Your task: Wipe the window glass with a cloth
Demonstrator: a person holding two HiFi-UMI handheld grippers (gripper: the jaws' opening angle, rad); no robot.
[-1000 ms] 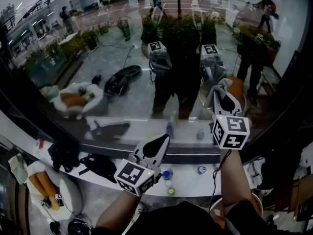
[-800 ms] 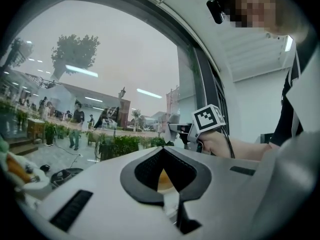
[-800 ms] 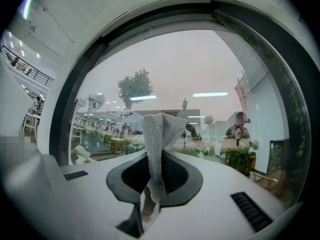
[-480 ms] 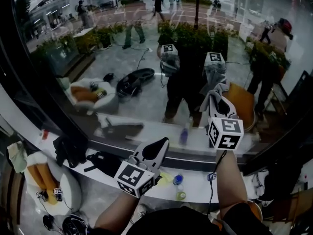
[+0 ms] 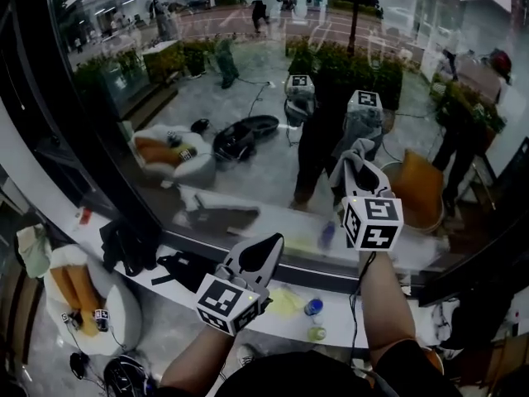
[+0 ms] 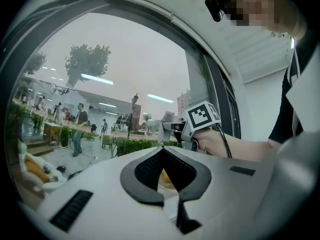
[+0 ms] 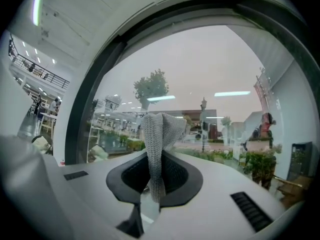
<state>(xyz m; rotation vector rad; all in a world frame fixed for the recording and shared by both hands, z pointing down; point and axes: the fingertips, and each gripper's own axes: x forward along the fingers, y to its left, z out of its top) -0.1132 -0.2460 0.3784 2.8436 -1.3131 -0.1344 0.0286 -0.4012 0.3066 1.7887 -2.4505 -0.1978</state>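
The window glass [image 5: 248, 73] fills the head view and reflects both grippers. My right gripper [image 5: 357, 165] is raised at centre right, its tips at the pane. It is shut on a grey knitted cloth [image 5: 354, 150], which stands up in a fold above the tips [image 7: 159, 129]. My left gripper [image 5: 266, 245] sits lower, near the bottom edge of the pane, shut with nothing in it. In the left gripper view the shut left gripper [image 6: 162, 151] points at the glass [image 6: 100, 84], and the right gripper's marker cube [image 6: 202, 116] shows beyond.
A thick black window frame [image 5: 33, 98] runs down the left side. Below the pane, a white curved ledge [image 5: 264, 304] carries small bottles [image 5: 312, 307] and black bags [image 5: 124, 242]. Through the glass I see a plaza with plants and people.
The head view has swung left, so the scene outside shifted right. My right gripper slid a little left across the glass with the cloth. The left gripper has barely moved.
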